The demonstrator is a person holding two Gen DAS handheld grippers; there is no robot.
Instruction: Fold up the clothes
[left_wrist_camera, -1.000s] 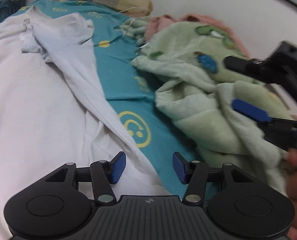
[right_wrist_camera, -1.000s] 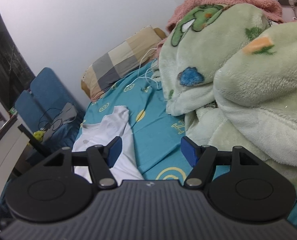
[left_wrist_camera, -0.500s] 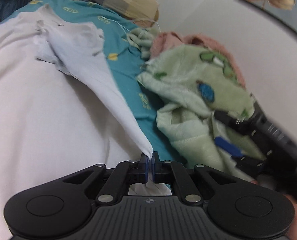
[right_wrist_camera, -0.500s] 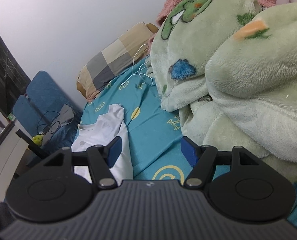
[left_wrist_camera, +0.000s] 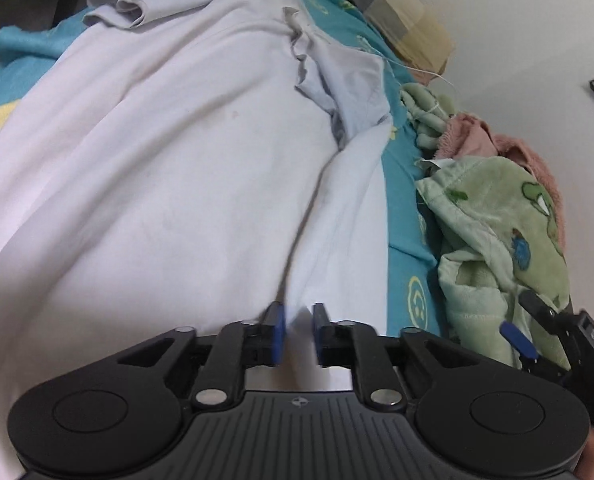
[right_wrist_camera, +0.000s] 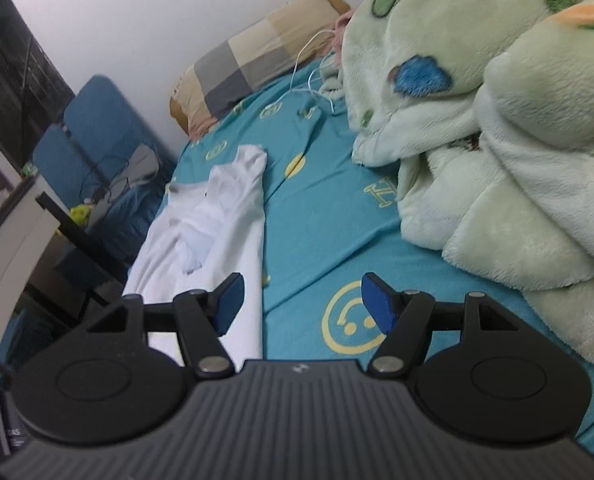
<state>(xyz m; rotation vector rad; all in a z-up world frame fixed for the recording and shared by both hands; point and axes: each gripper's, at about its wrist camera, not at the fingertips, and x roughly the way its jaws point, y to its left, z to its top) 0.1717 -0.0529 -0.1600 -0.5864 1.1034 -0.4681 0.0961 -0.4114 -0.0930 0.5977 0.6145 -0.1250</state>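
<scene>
1. A white T-shirt (left_wrist_camera: 185,152) lies spread on a bed covered with a teal sheet (right_wrist_camera: 321,216) printed with yellow smiley faces and letters.
2. The left tool (left_wrist_camera: 297,334) sits low over the shirt's near right edge. Its jaws are opening, and a raised ridge of white cloth runs between the blue pads (left_wrist_camera: 278,334); the blur leaves it unclear whether the pads press the fabric.
3. The shirt's right side is folded over towards its middle, and that sleeve bunches near the collar.
4. The right tool (right_wrist_camera: 299,306) hovers over the sheet just beside the shirt's edge, its jaws standing wide with nothing between them.
5. A pale green fleece blanket (right_wrist_camera: 497,152) with cartoon prints is heaped to the right, apart from the shirt.
6. A checked pillow (right_wrist_camera: 249,60) lies at the head of the bed against the wall.
</scene>
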